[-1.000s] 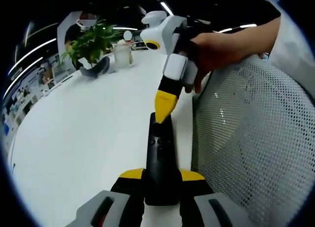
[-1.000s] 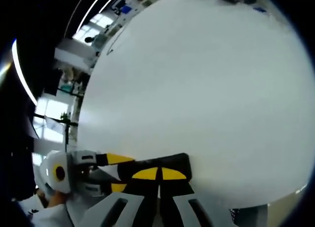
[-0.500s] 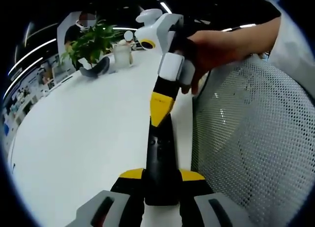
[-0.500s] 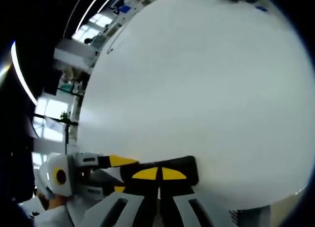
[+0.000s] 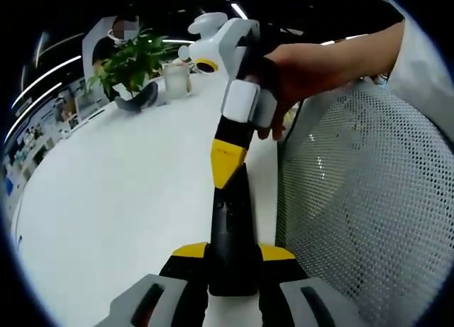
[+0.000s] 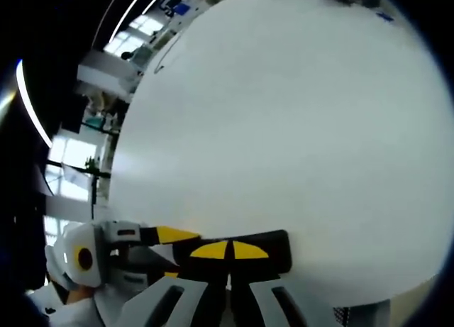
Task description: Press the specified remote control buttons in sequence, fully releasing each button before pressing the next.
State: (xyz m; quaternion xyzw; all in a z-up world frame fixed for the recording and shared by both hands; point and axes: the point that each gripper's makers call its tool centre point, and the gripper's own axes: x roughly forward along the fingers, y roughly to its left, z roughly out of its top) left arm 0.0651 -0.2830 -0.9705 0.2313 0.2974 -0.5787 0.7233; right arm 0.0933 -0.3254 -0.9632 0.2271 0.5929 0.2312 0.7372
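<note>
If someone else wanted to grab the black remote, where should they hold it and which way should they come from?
Best guess: hold the remote by its two long narrow sides, near the bottom end, as the left gripper does now, coming in along its length. It is long and slim, so jaws fit across it, and this leaves the button face open for the right gripper pressing at the top.

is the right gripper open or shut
Shut. In the left gripper view the right gripper comes in with its yellow tips closed into one point over the remote, and in its own view the jaws meet with no gap.
</note>
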